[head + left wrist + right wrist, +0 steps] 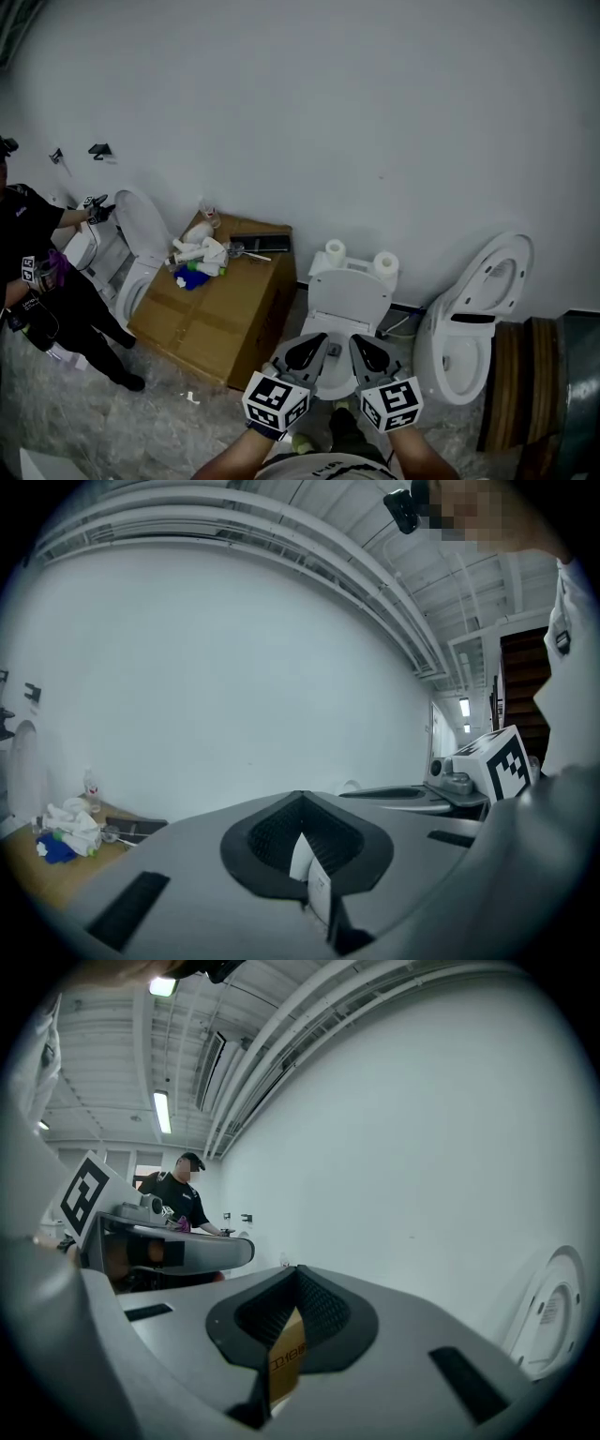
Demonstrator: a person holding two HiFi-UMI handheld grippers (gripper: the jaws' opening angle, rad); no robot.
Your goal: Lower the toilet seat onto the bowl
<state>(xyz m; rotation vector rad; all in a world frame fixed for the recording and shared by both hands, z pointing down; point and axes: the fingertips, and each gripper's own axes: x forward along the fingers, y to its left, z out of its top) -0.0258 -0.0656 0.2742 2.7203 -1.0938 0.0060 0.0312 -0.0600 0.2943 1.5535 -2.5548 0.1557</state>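
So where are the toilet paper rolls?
Head view, centre: the two toilet paper rolls sit on the middle toilet's tank against the wall, between the cardboard box at left and the open toilet at right.

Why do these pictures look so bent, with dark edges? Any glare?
Head view: the wide lens bows the white wall and darkens the corners; light is dim, even. Left gripper view: a round black border, and the ceiling pipes curve. Right gripper view: same border; a ceiling lamp glares white.

Glossy white toilet seat (520,258) (smooth, plastic-looking), matt brown cardboard box (220,314), rough mottled grey floor (159,427)
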